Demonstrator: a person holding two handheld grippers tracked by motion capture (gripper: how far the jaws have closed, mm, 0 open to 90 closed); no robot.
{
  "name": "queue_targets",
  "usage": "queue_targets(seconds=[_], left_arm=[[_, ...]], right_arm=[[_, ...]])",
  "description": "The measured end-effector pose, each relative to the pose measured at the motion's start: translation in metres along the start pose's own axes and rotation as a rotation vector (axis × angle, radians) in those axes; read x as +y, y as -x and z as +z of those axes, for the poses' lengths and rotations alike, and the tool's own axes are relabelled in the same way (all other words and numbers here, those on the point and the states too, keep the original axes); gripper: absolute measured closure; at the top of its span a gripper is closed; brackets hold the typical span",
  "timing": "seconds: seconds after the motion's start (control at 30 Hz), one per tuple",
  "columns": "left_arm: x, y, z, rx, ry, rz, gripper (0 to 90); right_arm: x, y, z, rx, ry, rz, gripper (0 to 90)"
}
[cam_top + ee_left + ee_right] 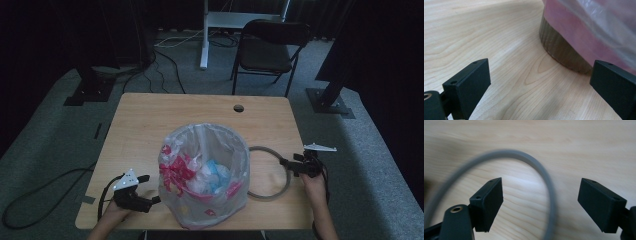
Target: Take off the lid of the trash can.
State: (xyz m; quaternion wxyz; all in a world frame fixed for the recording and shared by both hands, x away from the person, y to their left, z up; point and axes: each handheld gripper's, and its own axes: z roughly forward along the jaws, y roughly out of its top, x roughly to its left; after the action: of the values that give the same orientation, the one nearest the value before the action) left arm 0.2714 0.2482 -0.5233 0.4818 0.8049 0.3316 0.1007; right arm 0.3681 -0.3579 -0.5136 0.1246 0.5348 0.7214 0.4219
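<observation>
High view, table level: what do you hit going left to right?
left gripper → bin lined with a plastic bag → grey ring → right gripper, jaws open.

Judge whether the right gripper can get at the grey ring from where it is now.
Probably yes. The right gripper has its jaws open, and the grey ring lies flat on the table between them, with nothing in the way.
</observation>
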Motion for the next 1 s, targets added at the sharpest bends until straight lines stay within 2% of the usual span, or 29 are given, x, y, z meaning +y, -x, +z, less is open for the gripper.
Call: queue_targets(seconds=[0.03,0.1,0.23,0.3,0.37,0.43,0.5,0.57,0.6,0.67,0.73,0.8,0.83,0.87,0.9,0.97,1.0], left_arm=[[0.001,0.0,-0.002,0.003,0.006,0.0,3.1],[0.002,0.0,-0.006,0.007,0.02,-0.008,3.2],[0.008,0.0,-0.017,0.0,0.057,-0.019,3.1],[0.01,0.001,-0.021,-0.006,0.075,-0.025,3.1],[0.014,0.003,-0.025,-0.012,0.089,-0.023,3.1],[0.017,0.006,-0.027,-0.011,0.091,-0.008,3.1],[0.018,0.009,-0.028,-0.02,0.098,0.002,3.1],[0.019,0.011,-0.028,-0.029,0.098,0.008,3.1],[0.019,0.011,-0.028,-0.034,0.099,0.007,3.1],[0.019,0.011,-0.027,-0.037,0.097,0.007,3.1],[0.019,0.011,-0.027,-0.038,0.094,0.004,3.2],[0.02,0.011,-0.028,-0.045,0.103,-0.001,3.1],[0.021,0.011,-0.029,-0.049,0.106,-0.002,3.1],[0.022,0.013,-0.031,-0.05,0.113,-0.002,3.1],[0.023,0.013,-0.032,-0.051,0.114,-0.002,3.1],[0.027,0.016,-0.035,-0.067,0.123,-0.015,3.1],[0.03,0.018,-0.037,-0.074,0.11,-0.031,3.1]], right_arm=[[0.002,-0.003,-0.002,0.007,0.019,-0.023,20.0],[0.006,-0.01,-0.005,-0.015,0.055,-0.083,20.0],[0.018,-0.021,-0.016,0.008,0.119,-0.139,20.1],[0.023,-0.027,-0.022,-0.025,0.169,-0.157,20.0],[0.03,-0.033,-0.029,-0.033,0.191,-0.165,19.6],[0.035,-0.039,-0.035,0.008,0.224,-0.158,19.3],[0.039,-0.044,-0.04,0.034,0.259,-0.176,20.0],[0.044,-0.047,-0.045,0.066,0.283,-0.178,27.9],[0.046,-0.048,-0.046,0.1,0.288,-0.179,27.8],[0.049,-0.051,-0.048,0.133,0.292,-0.178,28.0],[0.052,-0.054,-0.047,0.169,0.249,-0.206,27.9],[0.053,-0.055,-0.044,0.218,0.228,-0.199,27.9],[0.053,-0.056,-0.043,0.227,0.23,-0.205,27.3],[0.053,-0.058,-0.044,0.238,0.242,-0.236,24.8],[0.053,-0.062,-0.045,0.256,0.261,-0.262,18.3],[0.056,-0.066,-0.047,0.283,0.277,-0.246,19.4],[0.057,-0.068,-0.049,0.318,0.306,-0.229,20.5]])
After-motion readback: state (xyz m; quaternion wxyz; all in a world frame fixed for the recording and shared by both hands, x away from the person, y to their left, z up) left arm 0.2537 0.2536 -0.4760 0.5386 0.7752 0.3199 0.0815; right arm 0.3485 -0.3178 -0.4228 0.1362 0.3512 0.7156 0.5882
